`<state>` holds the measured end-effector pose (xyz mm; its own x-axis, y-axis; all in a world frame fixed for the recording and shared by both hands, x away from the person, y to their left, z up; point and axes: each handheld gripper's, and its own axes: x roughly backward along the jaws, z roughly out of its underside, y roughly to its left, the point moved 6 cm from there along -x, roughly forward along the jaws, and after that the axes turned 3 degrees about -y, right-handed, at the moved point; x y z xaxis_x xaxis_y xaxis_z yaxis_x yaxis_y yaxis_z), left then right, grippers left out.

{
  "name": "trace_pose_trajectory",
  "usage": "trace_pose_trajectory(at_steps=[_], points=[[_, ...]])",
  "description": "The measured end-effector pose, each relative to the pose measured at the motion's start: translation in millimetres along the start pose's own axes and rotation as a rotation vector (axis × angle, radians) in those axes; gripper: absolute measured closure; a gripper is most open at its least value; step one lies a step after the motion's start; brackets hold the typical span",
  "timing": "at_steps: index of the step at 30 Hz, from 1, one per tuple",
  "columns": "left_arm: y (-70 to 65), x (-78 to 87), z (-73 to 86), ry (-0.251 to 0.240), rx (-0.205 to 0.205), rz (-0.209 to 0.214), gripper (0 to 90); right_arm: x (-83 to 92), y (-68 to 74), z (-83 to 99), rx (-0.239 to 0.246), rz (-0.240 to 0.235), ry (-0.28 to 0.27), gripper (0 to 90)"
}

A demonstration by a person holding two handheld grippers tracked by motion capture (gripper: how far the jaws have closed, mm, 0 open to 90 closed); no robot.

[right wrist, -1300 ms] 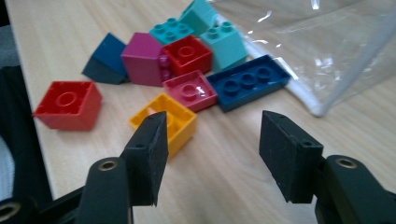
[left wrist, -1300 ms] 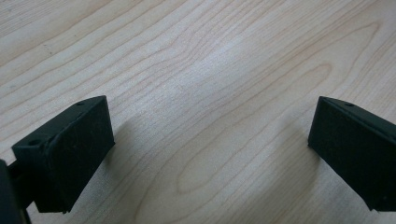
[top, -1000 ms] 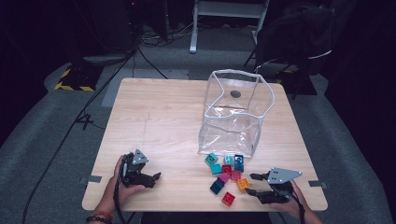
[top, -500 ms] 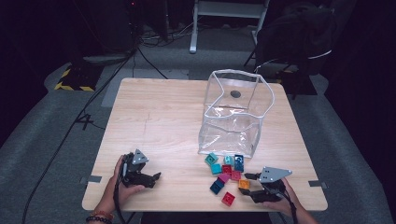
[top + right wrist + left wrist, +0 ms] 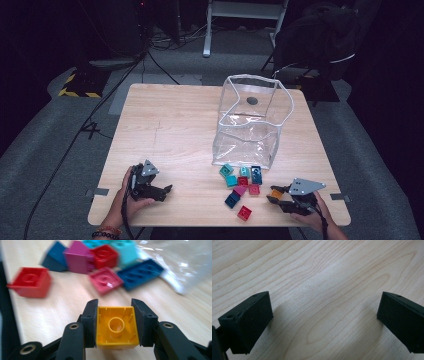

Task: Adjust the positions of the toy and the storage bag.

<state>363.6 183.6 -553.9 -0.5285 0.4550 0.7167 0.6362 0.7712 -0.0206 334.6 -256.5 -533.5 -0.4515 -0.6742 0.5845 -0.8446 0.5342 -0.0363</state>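
Observation:
My right gripper (image 5: 274, 196) lies low over the table's front right. Its jaws have just been closing, and they are now shut on a yellow-orange brick (image 5: 117, 327), hollow underside toward the camera, with both pads (image 5: 90, 315) pressed on its sides. In the high view that brick (image 5: 276, 193) shows at the gripper's tip, right of the loose bricks (image 5: 242, 179). My left gripper (image 5: 166, 191) rests at the front left; its jaws stand wide open (image 5: 324, 322) over bare wood, with nothing between them.
A clear plastic bag (image 5: 250, 125) stands open behind the pile. Teal, blue, red and magenta bricks (image 5: 100, 267) lie just beyond the held one, and a single red brick (image 5: 244, 212) lies near the front edge of the wooden table (image 5: 165, 125).
The right gripper reached left to the yellow-orange brick, closed on it, and has drawn it a little to the right, away from the pile. The left gripper has stayed put.

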Motion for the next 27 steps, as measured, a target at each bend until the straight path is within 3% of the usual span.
trace_pose_trajectory(at_steps=[2, 3, 6, 7, 12, 27], points=[[0.0, 0.0, 0.0, 0.000, 0.000, 0.000, 0.4, 2.5, -4.2, 0.9, -0.012, 0.011, -0.005, 59.2], [0.1, -0.1, -0.1, 0.001, -0.002, 0.004, 0.4, 9.2, -17.2, 3.2, -0.049, 0.056, -0.012, 59.2], [0.1, -0.1, -0.1, 0.000, -0.003, 0.006, 0.4, 13.7, -28.2, 5.3, -0.085, 0.087, -0.020, 59.2], [0.1, -0.1, -0.1, 0.000, -0.003, 0.006, 0.4, 17.0, -37.4, 7.4, -0.113, 0.117, -0.021, 59.2], [0.5, -0.2, -0.3, 0.000, -0.008, 0.008, 0.3, 22.0, -53.2, 12.8, -0.129, 0.184, -0.016, 59.2], [0.4, -0.4, -0.3, -0.001, -0.008, 0.009, 0.3, 29.9, -72.5, 20.1, -0.188, 0.236, -0.024, 59.3]])
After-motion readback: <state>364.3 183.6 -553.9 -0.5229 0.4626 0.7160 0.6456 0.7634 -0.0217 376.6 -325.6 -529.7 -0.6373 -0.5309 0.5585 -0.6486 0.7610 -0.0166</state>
